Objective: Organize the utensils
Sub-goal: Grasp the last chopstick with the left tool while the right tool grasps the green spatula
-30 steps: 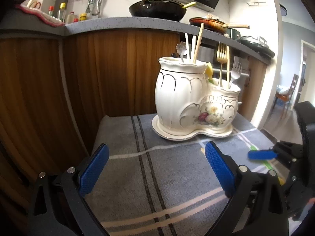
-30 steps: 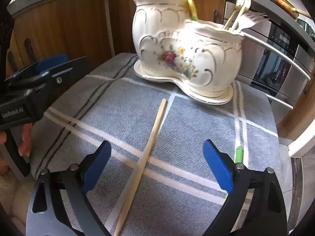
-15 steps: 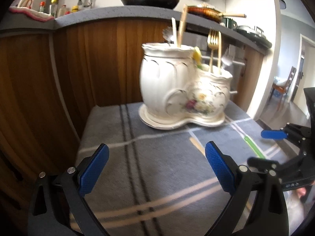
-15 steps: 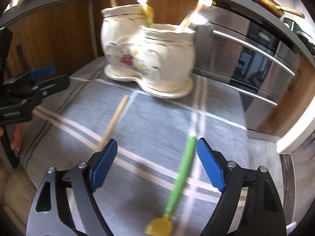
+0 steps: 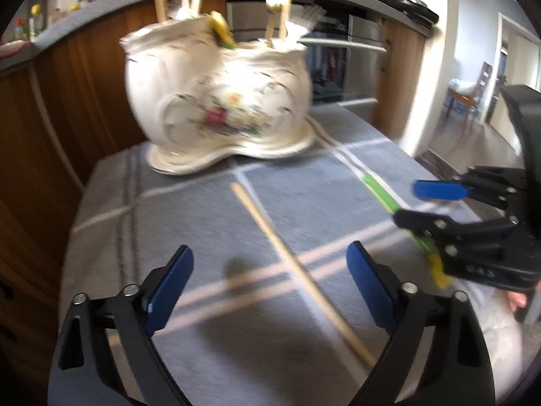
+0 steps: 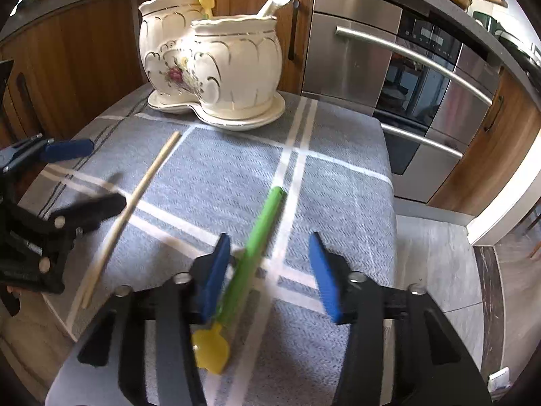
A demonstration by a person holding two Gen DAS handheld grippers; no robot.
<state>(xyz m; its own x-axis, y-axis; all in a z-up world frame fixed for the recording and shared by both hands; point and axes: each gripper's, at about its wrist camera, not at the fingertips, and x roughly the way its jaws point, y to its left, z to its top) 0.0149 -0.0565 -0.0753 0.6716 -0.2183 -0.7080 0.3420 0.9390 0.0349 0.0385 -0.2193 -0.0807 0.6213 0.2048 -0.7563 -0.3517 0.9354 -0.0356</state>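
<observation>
right gripper [image 6: 268, 270] closing round green spoon [image 6: 260, 233] on cloth [image 6: 338, 186], not yet clamped; handle points toward holder [image 6: 216, 64]. left gripper [image 5: 267, 284] open astride chopstick [image 5: 290, 257], narrowing.

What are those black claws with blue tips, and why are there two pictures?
They are two grabbers, each held by a person, each with a camera. One picture looks along the left grabber, the other along the right grabber.

On the grey cloth stands a white flowery holder with forks in it. A wooden chopstick lies between the left grabber's open tips. The right grabber's tips have just been closing around a green spoon with a yellow bowl, one tip against it, the other not there. Nothing is lifted yet.
</observation>
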